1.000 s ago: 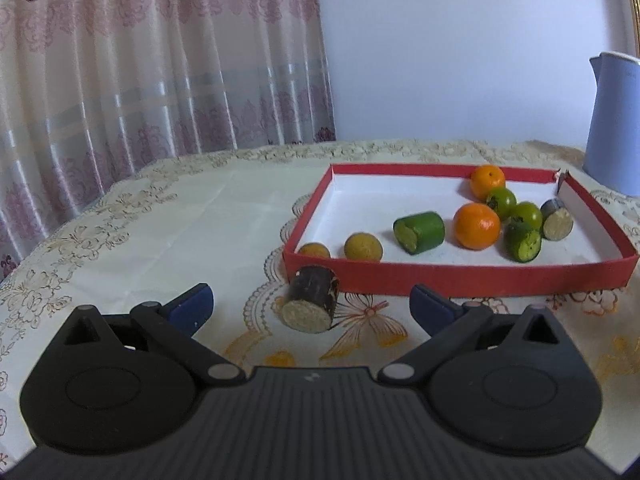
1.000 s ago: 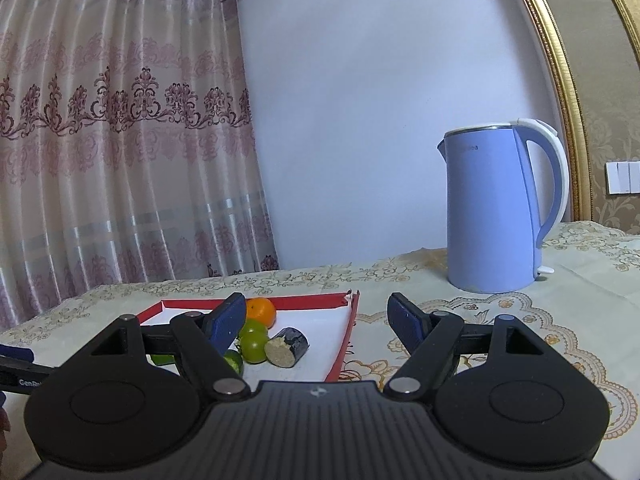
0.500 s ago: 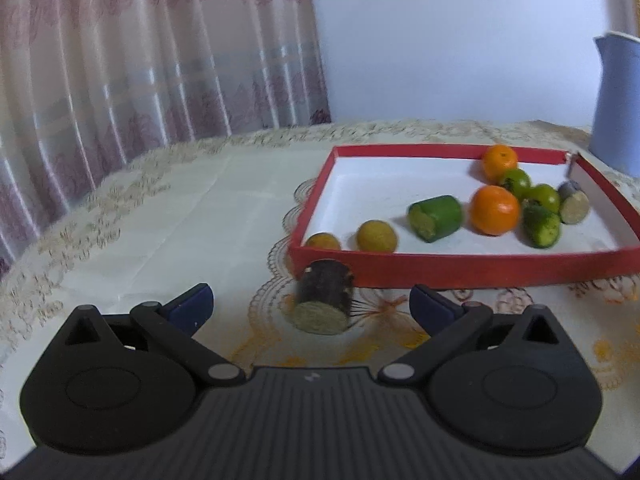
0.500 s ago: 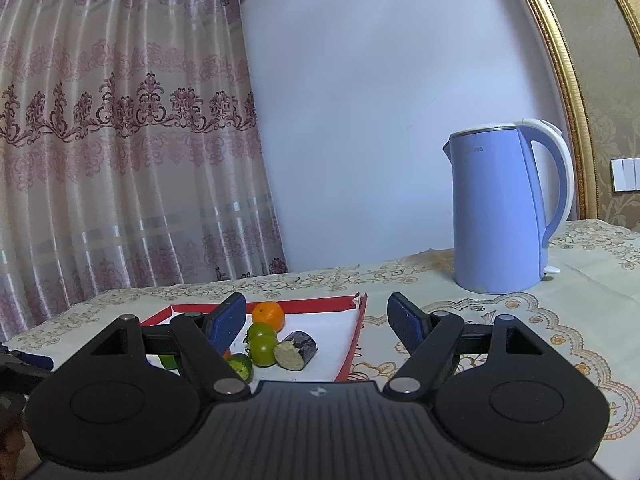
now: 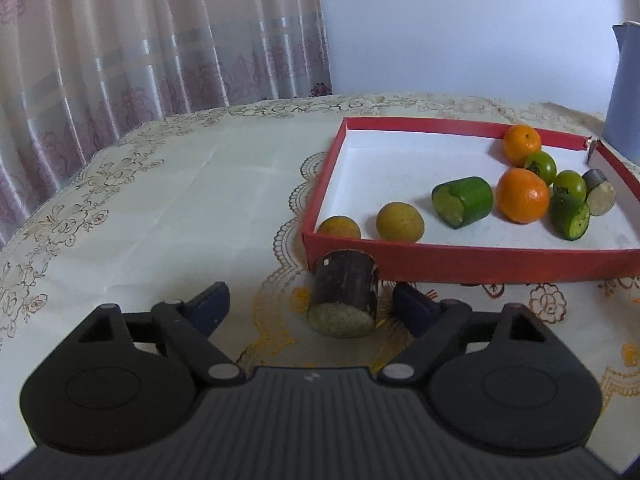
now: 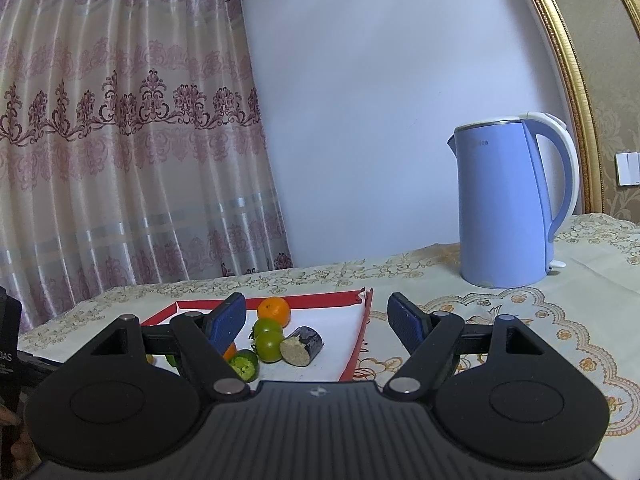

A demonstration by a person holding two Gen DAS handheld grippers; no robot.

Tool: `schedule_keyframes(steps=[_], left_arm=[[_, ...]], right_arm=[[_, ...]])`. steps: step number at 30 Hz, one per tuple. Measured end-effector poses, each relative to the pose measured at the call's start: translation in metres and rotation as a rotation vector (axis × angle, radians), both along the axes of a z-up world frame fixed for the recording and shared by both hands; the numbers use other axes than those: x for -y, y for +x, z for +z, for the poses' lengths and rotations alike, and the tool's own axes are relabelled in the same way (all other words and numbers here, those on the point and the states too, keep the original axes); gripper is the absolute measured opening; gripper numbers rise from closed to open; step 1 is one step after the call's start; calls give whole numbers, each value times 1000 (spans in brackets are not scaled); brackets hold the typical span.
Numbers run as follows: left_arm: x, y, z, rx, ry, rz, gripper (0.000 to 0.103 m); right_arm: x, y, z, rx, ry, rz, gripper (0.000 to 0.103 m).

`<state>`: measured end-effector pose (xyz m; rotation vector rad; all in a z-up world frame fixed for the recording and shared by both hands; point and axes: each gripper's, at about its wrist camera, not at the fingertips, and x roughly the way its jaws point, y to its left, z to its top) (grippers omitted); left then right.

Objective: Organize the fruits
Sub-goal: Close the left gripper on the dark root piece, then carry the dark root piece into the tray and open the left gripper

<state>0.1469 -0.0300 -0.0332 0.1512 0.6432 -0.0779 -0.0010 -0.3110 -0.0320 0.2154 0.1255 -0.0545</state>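
Left fingers [image 5: 310, 304] closing around dark fruit chunk [image 5: 345, 295], not touching; right fingers [image 6: 316, 318] wide, empty; embroidered tablecloth [image 5: 160, 208].

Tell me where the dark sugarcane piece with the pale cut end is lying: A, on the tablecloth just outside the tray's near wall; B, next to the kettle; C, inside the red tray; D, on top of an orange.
A: the dark sugarcane piece lies on the tablecloth against the red tray wall's outer side, between the left gripper fingers.
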Motion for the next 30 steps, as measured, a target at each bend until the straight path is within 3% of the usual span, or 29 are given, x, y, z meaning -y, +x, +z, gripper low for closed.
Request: schedule_keyframes(steps=[3, 9, 11, 20, 30], left_arm=[[2, -2, 0, 7, 7, -15, 80], [6, -5, 2, 7, -4, -47, 55], [6, -6, 2, 0, -18, -64, 34], [7, -9, 5, 14, 1, -43, 32], [28, -25, 43, 145, 27, -19, 32]], right_arm=[[0, 0, 0, -2, -4, -4, 78], [1, 2, -1, -6, -12, -9, 78], [1, 3, -2, -9, -16, -11, 78], [0, 5, -3, -13, -32, -19, 78], [0, 5, -3, -8, -42, -34, 78]])
